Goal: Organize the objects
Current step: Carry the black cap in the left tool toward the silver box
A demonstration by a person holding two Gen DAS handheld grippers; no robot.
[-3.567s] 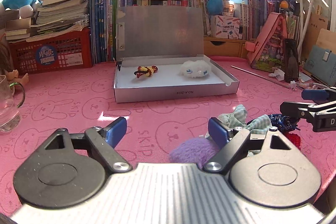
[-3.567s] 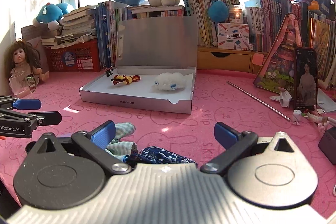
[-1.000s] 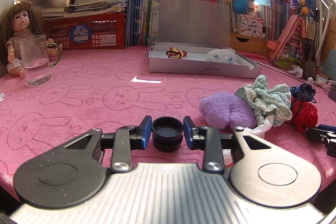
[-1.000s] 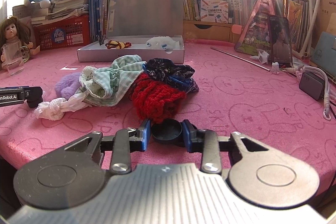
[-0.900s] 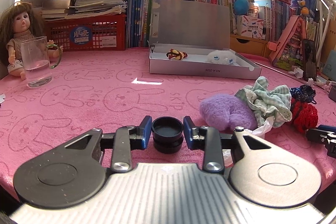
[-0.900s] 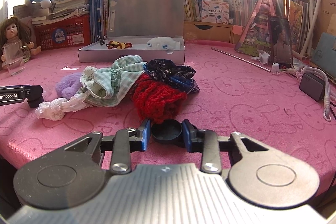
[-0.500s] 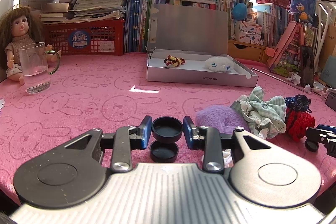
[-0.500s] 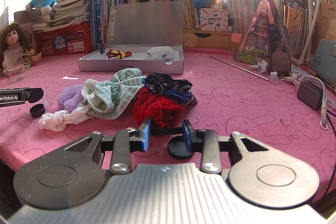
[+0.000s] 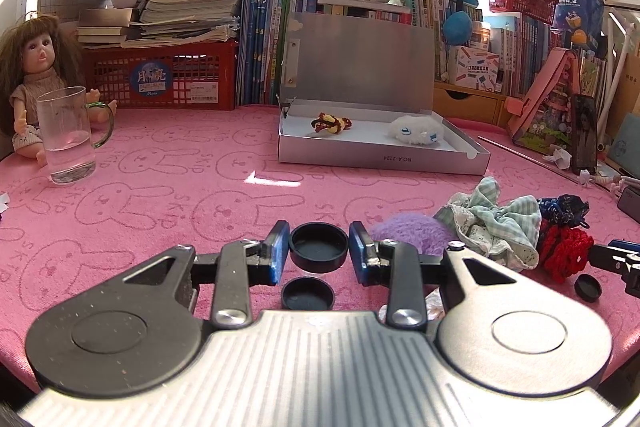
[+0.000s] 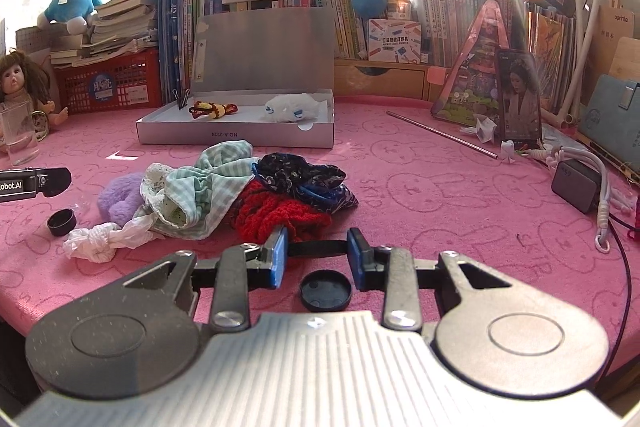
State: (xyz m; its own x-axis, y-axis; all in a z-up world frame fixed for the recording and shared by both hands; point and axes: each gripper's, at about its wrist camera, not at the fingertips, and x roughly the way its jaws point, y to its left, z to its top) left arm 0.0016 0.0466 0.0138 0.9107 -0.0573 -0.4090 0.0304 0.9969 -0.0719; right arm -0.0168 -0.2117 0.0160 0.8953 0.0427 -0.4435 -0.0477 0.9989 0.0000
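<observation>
Now both hold black caps: left hand-held gripper (image 9: 319,253) pinches one (image 9: 319,247); right hand-held gripper (image 10: 316,255) seemingly clamps a thin cap (image 10: 317,248) edge-on. Lift level, steadily.

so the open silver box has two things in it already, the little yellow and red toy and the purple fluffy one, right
Not quite. The open silver box does hold two things, the little yellow and red toy and a fluffy one, but that fluffy one is white. The purple fluffy thing lies out on the pink cloth beside the pile of fabric. The right wrist view shows both.
</observation>
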